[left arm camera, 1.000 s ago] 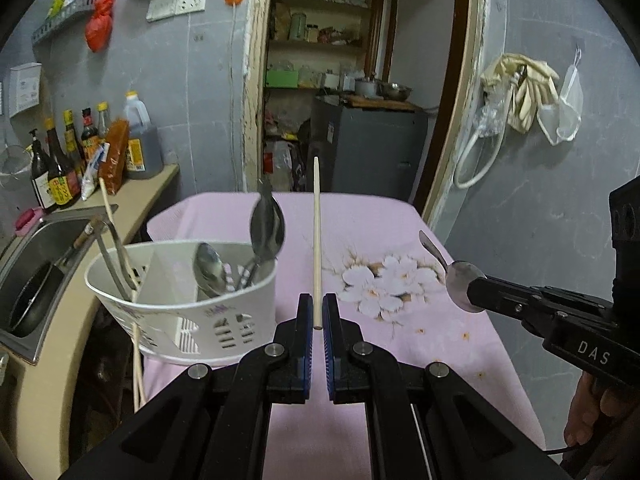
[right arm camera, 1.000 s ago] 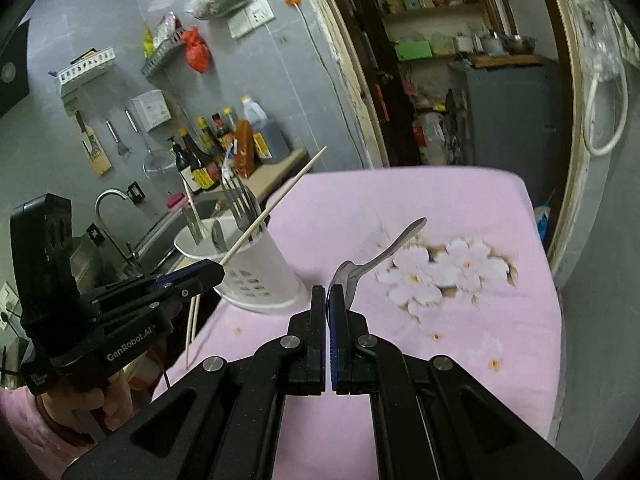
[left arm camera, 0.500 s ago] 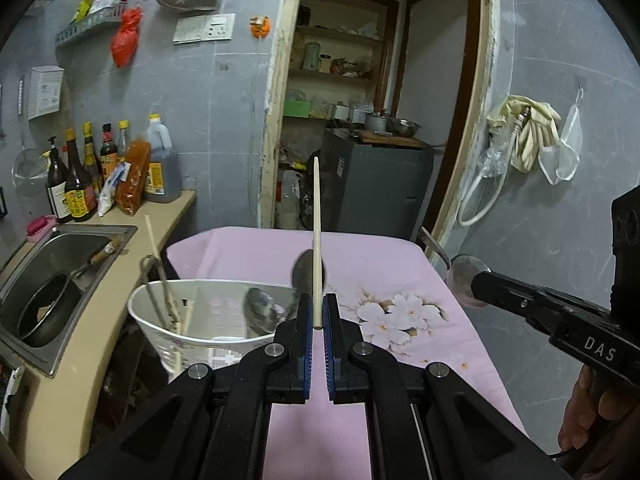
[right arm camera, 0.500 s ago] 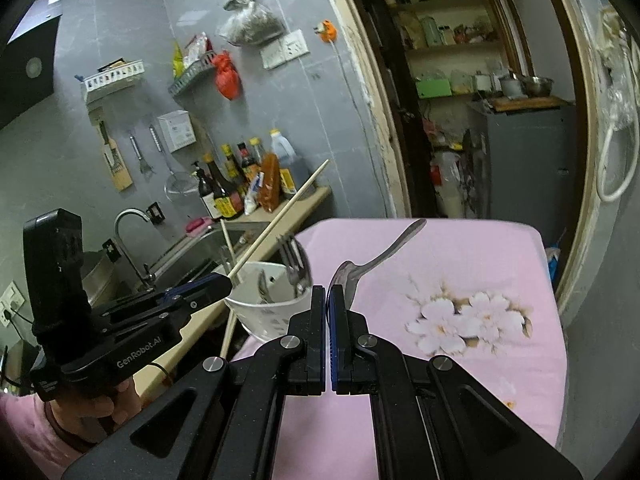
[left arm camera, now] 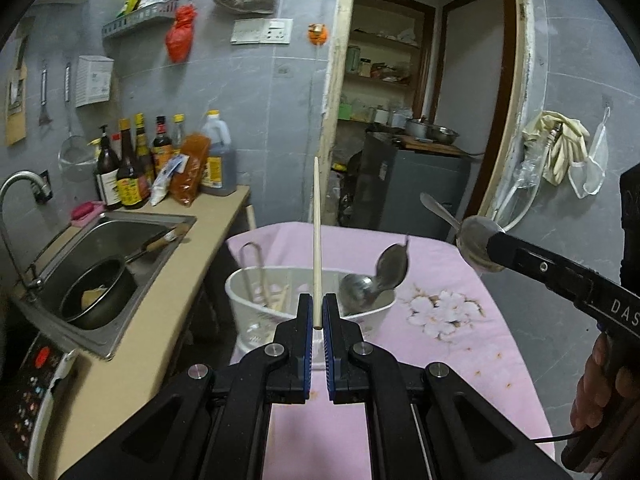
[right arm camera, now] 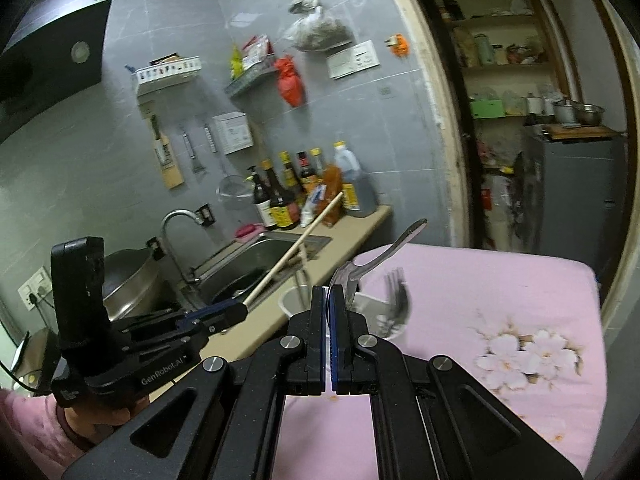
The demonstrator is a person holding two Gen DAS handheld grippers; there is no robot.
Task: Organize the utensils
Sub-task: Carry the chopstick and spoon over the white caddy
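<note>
Left, a steel sink (left arm camera: 120,236) holds a dark pan (left arm camera: 96,292) — sauce bottles (left arm camera: 132,168) stand behind; far off, a grey cabinet (left arm camera: 416,188).

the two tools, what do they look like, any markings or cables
Both are matte black with blue ribbed pads and silver rivets. The left tool reads "GenRobot.AI"; a thin black cable trails behind it, over a pink sleeve. The right tool shows "DAS" lettering.

basket (left arm camera: 256,320): white | tablecloth (left arm camera: 460,344): pink, white flowers | chopstick (left arm camera: 317,240): pale wood

We are looking at grey tiled walls (left arm camera: 276,92), a far doorway (left arm camera: 400,120) with shelves (right arm camera: 508,64), left a steel sink (left arm camera: 104,256).
</note>
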